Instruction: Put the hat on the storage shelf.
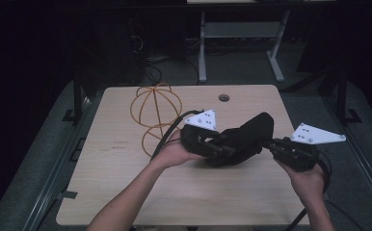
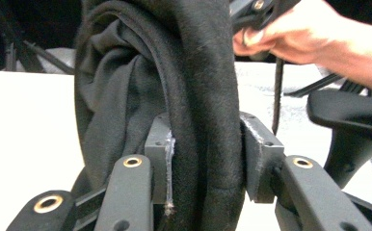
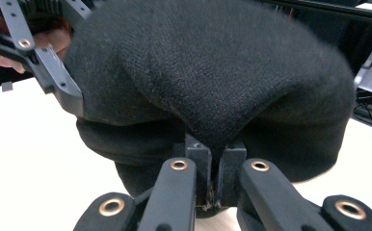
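From the high view, a black hat of soft knit cloth hangs above the middle of the wooden table, stretched between the two grippers. It looks bunched and folded, darker than anything else on the light tabletop. The left gripper comes at it from the left, the right gripper from the right, each held in a hand. Behind the left hand an orange wire ball stands on the table, near the far edge.

In the left gripper view, the hat rises between the pads as a thick rolled band with looser folds drooping to the left of it. The cloth is fuzzy, with a rounded seam running up the inside. The jaws stand partly open, and the rolled band sits between them touching both pads. The right hand shows at the top right.

In the right gripper view, the hat bulges wide above the jaws, its fine knit weave plain to see. The pads are pinched nearly together on a thin fold of the cloth at its lower edge. The left gripper shows at the upper left, against the hat's side.
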Motion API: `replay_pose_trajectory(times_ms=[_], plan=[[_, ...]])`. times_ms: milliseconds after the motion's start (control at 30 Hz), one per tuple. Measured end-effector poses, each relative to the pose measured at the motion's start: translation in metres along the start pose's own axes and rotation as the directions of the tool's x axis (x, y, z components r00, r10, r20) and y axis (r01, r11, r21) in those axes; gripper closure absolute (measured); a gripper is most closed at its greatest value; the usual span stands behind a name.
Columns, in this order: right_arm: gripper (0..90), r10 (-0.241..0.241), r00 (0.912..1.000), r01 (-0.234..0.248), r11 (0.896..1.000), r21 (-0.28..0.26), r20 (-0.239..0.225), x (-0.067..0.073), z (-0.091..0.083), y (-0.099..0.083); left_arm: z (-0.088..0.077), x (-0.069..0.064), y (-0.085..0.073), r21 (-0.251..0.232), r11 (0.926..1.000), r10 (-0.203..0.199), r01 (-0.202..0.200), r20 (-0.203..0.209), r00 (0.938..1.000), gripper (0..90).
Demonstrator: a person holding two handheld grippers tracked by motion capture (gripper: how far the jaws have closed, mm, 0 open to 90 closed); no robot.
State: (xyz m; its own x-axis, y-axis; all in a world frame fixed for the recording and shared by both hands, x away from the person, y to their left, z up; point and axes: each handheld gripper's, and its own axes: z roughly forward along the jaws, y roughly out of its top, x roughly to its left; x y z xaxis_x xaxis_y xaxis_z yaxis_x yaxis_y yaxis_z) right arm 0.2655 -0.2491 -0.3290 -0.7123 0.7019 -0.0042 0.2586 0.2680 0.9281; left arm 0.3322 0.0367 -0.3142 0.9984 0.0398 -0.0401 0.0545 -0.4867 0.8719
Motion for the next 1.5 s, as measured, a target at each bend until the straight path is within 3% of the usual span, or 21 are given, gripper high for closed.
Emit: replay_pose_trajectory(times_ms=[133, 233, 467, 600, 700, 867, 1167, 1300, 1500], plan=[[87.5, -0.008, 0.9999, 0.008, 1.0, 0.009, -0.009, 0.001, 0.002, 0.011, -0.005, -0.001, -0.001, -0.008, 1.0, 0.006, -0.006, -0.026, 0.9996, 57.9], [87.5, -0.002, 1.0, 0.002, 1.0, 0.007, -0.004, 0.0, 0.003, 0.018, -0.013, -0.002, -0.002, -0.013, 0.9998, 0.014, -0.015, -0.063, 0.9979, 50.7], [87.5, 0.014, 0.9999, -0.014, 1.0, 0.003, -0.007, -0.009, 0.002, 0.034, -0.04, -0.009, -0.016, 0.001, 0.9999, 0.016, -0.016, -0.155, 0.9878, 42.3], [87.6, 0.021, 0.9995, -0.02, 1.0, 0.014, -0.022, -0.014, 0.003, 0.046, -0.054, -0.016, -0.031, 0.013, 0.9999, 0.009, -0.007, -0.191, 0.9816, 40.9], [87.5, 0.023, 0.999, -0.022, 1.0, 0.019, -0.039, -0.017, 0.005, 0.055, -0.062, -0.02, -0.044, 0.043, 0.9989, 0.028, -0.019, -0.227, 0.9734, 39.5], [87.5, 0.02, 0.9979, -0.018, 0.999, 0.03, -0.061, -0.019, 0.009, 0.074, -0.072, -0.026, -0.069, 0.057, 0.9983, 0.003, 0.012, -0.263, 0.9649, 38.1], [87.4, -0.008, 0.9963, 0.013, 0.999, 0.048, -0.086, -0.017, 0.023, 0.107, -0.09, -0.03, -0.111, 0.085, 0.9949, -0.023, 0.054, -0.331, 0.9433, 36.5], [87.4, -0.018, 0.9948, 0.022, 0.999, 0.048, -0.1, -0.014, 0.03, 0.123, -0.096, -0.031, -0.126, 0.084, 0.9938, -0.039, 0.073, -0.351, 0.9357, 36.0], [87.4, -0.042, 0.9904, 0.05, 0.997, 0.055, -0.131, -0.007, 0.045, 0.149, -0.104, -0.034, -0.147, 0.086, 0.9916, -0.059, 0.097, -0.365, 0.9291, 35.8]])
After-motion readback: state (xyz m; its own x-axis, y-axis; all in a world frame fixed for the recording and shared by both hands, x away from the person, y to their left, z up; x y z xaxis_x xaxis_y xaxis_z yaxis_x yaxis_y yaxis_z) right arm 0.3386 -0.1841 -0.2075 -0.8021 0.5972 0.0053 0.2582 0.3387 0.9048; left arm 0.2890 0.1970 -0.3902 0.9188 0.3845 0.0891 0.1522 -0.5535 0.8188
